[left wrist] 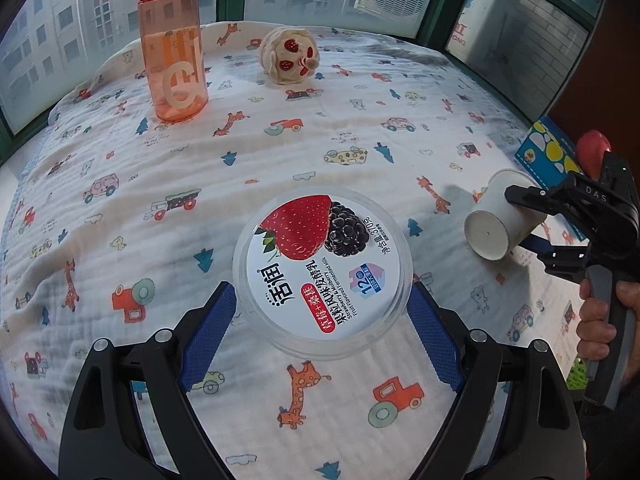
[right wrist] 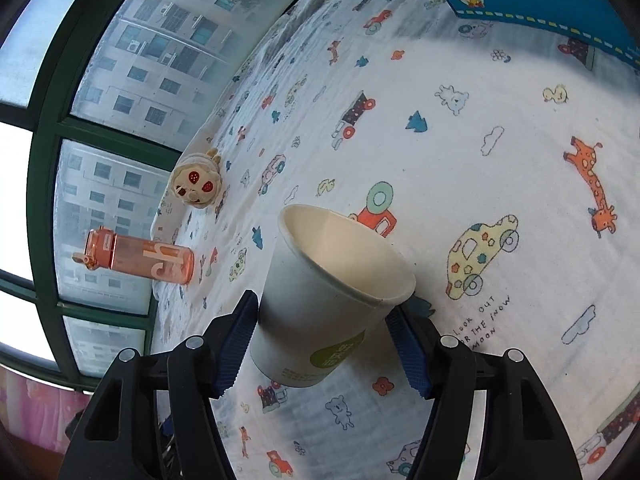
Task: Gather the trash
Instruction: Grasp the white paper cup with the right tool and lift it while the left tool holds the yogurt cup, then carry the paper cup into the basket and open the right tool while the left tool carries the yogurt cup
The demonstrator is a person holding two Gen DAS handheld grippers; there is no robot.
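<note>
A round yogurt tub (left wrist: 322, 268), its lid printed with a strawberry and a mulberry, sits between the blue pads (left wrist: 208, 340) of my left gripper (left wrist: 322, 296). Both pads meet its sides just under the lid rim, so this gripper is shut on it. A white paper cup (right wrist: 320, 292) with a green logo lies tilted, mouth away from me, and my right gripper (right wrist: 324, 310) is shut on it with a pad against each side. In the left wrist view the cup (left wrist: 496, 224) shows its base at the right, with the right gripper (left wrist: 520, 220) around it.
A white cloth (left wrist: 360, 128) printed with cars and giraffes covers the table. An orange water bottle (left wrist: 174, 52) and a small plush toy (left wrist: 290, 56) stand at the far edge by the windows. A blue patterned box (left wrist: 548, 156) lies at the right edge. A person's hand (left wrist: 600, 320) holds the right gripper's handle.
</note>
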